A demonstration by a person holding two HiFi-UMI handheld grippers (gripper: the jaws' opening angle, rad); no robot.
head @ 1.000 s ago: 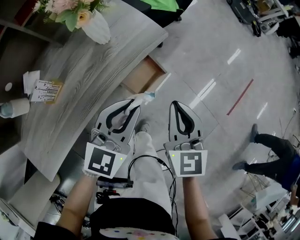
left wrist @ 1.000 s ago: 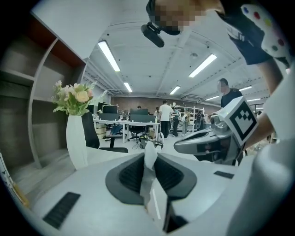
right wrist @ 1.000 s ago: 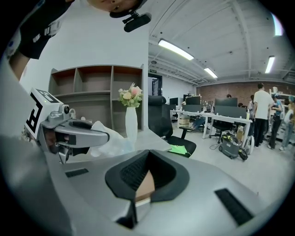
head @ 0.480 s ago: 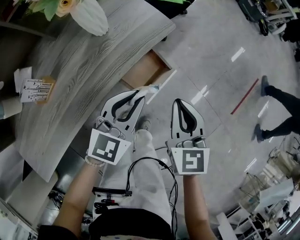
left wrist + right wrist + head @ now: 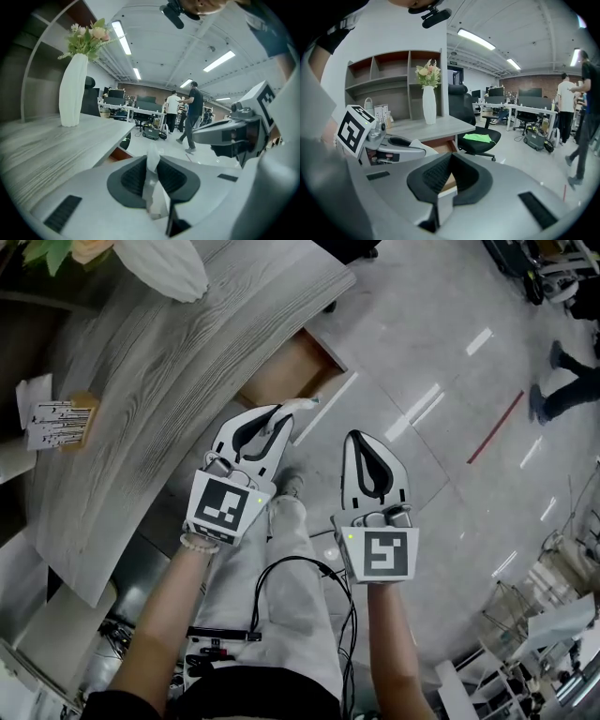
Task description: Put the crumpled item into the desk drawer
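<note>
the crumpled item [image 5: 152,180], a white tissue-like wad, is pinched in the left tongs [image 5: 152,160]. their jaws are closed on it, and its twisted end pokes out past the tips. in the head view it is in the air at the front edge of the open desk drawer [image 5: 289,373], not inside it. the right tongs [image 5: 362,439] are alongside with jaws closed and nothing between them.

no writing can be read. each pair of tongs carries a cube with a black-and-white square marker [image 5: 224,508], and a printed card [image 5: 56,417] lies on the grey wood-grain tabletop [image 5: 159,371], its print too small to make out.

only the head view shows the drawer's brown inside from above and a red line [image 5: 494,427] on the floor. only the left gripper view shows people [image 5: 192,115] standing by far desks. only the right gripper view shows wall shelves [image 5: 391,75] and an office chair [image 5: 476,133] with a green cloth on its seat. both gripper views show the white vase [image 5: 429,110] upright on the tabletop.
</note>
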